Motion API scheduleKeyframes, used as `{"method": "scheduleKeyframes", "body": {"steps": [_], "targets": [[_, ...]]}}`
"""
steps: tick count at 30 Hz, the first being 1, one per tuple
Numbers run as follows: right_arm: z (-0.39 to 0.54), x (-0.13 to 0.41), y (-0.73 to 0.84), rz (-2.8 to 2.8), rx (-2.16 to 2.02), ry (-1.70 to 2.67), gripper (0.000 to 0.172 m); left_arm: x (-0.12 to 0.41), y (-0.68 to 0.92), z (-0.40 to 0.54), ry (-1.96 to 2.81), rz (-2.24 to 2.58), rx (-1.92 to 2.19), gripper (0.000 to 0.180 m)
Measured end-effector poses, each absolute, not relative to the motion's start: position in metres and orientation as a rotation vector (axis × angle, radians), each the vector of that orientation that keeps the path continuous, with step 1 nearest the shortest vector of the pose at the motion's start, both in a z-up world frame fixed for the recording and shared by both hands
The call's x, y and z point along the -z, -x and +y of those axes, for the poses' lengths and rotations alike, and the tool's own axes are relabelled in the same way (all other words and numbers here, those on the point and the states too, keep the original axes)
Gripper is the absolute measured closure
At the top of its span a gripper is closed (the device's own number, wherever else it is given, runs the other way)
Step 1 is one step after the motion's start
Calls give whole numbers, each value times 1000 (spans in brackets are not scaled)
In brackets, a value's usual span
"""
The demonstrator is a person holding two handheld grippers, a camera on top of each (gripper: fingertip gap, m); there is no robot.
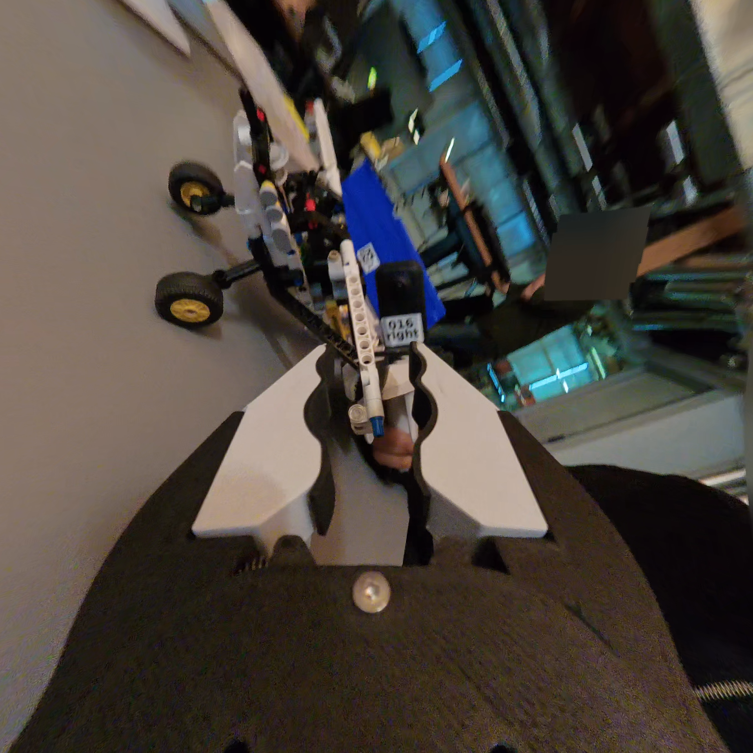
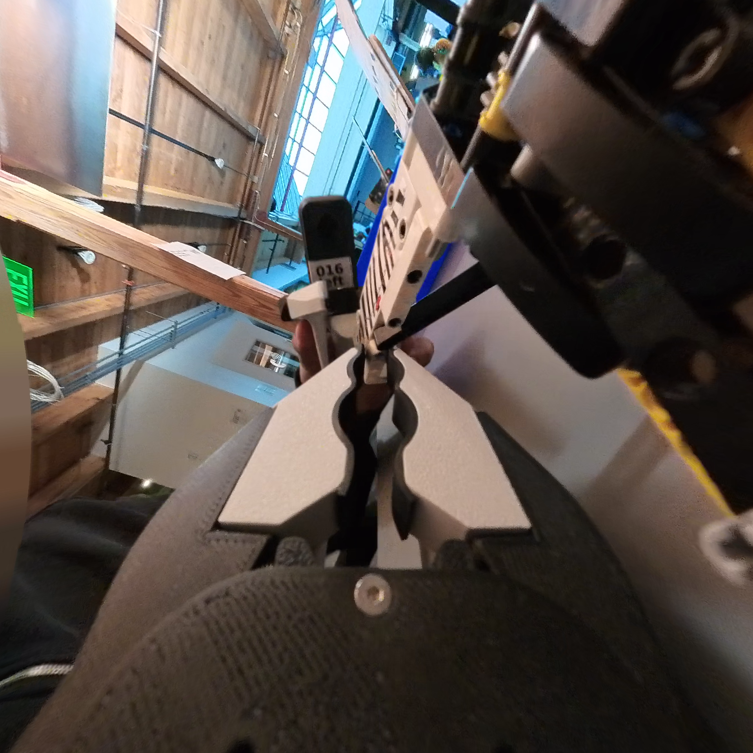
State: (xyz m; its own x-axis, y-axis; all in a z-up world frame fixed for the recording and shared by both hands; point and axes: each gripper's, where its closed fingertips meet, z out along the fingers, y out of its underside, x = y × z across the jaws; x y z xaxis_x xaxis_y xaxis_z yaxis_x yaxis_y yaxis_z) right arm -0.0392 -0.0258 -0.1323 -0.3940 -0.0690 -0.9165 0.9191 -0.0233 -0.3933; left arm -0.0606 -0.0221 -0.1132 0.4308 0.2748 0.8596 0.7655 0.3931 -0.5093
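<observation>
Grippers facing each other at brick-built car [image 1: 281,228] on pale table [image 1: 81,244]: left gripper [image 1: 370,358] released around white perforated beam [image 1: 360,318], right gripper [image 2: 377,362] clenched on small white end piece [image 2: 375,366].

Wood-plank wall [image 2: 183,102] with a thick timber beam [image 2: 134,252] crossing it | tall paned window [image 2: 313,102] glowing cool blue | green lit sign [image 2: 18,291] at the side | pale grey tabletop [image 1: 81,203] | dim, blurred shelving [image 1: 509,122] beyond
</observation>
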Motion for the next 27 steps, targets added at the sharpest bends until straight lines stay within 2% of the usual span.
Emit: {"method": "scheduleKeyframes", "body": {"steps": [1, 5, 27], "targets": [[-25, 132, 38, 1445, 1547, -944, 163, 117, 59, -18, 1223, -1139, 450, 149], [-18, 129, 41, 1424, 1588, -947, 164, 125, 50, -6, 1417, -1132, 500, 174], [-3, 130, 35, 1075, 1614, -1139, 166, 121, 52, 0, 1248, -1156, 323, 175]]}}
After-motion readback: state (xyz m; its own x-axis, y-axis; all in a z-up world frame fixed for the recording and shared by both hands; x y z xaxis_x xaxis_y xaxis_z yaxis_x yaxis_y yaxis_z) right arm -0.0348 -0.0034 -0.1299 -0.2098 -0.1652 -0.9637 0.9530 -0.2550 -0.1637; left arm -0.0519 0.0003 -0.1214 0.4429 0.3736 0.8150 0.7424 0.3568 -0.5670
